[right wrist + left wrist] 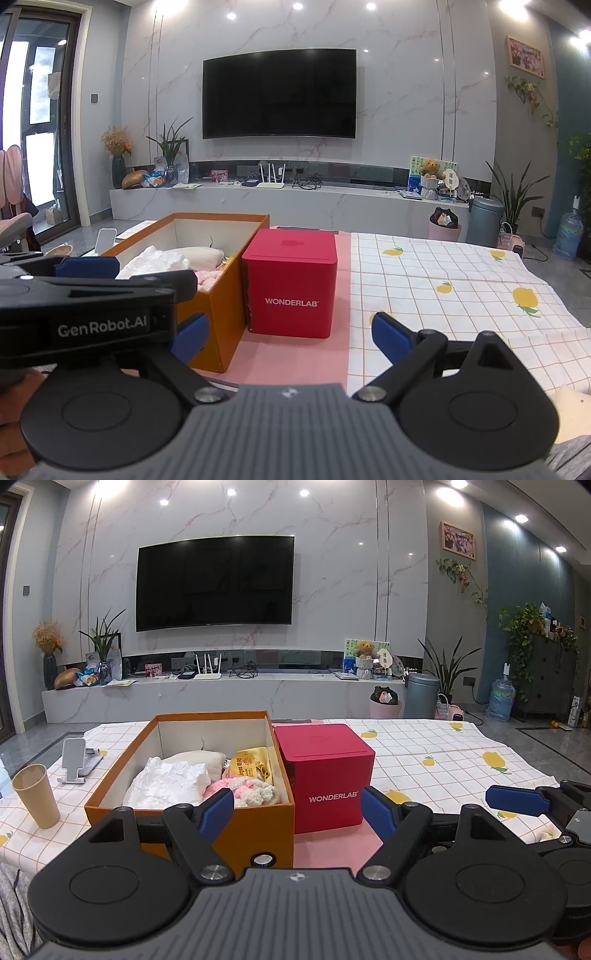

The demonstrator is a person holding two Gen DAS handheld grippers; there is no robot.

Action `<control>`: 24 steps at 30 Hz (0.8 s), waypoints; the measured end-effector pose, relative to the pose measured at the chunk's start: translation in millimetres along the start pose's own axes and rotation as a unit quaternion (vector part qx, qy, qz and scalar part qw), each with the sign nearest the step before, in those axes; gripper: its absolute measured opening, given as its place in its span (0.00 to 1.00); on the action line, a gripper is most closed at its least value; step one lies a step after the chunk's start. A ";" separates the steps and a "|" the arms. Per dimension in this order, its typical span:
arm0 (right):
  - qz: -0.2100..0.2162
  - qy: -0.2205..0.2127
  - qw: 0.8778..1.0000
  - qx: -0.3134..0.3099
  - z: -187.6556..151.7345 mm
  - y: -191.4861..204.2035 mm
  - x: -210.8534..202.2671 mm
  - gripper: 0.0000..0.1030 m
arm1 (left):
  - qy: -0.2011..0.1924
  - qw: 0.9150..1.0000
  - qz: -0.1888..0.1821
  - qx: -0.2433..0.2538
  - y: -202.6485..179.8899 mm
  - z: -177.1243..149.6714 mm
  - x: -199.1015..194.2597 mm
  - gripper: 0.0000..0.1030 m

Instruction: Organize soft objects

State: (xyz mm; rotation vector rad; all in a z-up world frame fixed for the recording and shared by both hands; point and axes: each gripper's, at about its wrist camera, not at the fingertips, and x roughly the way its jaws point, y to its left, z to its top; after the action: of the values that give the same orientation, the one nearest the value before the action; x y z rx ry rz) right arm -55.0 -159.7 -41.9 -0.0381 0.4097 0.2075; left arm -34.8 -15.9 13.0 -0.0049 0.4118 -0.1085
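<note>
Tan cup (36,796) only in left view; both tongs (298,811) (284,334) spread, empty.

A black television (215,583) hangs on the marble wall above a long low console (221,698). On the console stand a white router (208,668) with 4 antennas, a teddy bear (365,648) and a dark vase of dried flowers (49,657). A grey bin (421,696) and a pink basket (385,703) sit on the floor to its right, near a water bottle (500,699). On the checked tablecloth (424,753), a tan cup (36,801) stands near a white phone stand (75,760).
</note>
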 end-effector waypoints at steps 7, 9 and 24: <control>0.000 0.003 1.000 -0.001 -0.3 0.3 1.1 0.91 | 0.001 1.000 0.001 0.000 -0.8 -0.4 0.4 0.89; 0.000 0.004 1.000 -0.001 -1.0 0.4 1.5 0.91 | 0.001 1.000 0.001 0.000 -1.4 -0.3 0.6 0.89; 0.000 0.009 1.000 -0.003 -2.0 0.1 2.2 0.90 | 0.004 1.000 0.004 0.002 -3.4 -2.9 1.8 0.89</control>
State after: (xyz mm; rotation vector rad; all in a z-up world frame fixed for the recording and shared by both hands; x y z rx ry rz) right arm -53.8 -159.3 -44.6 -0.0450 0.4265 0.2087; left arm -34.7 -19.4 9.7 0.0005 0.4192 -0.1007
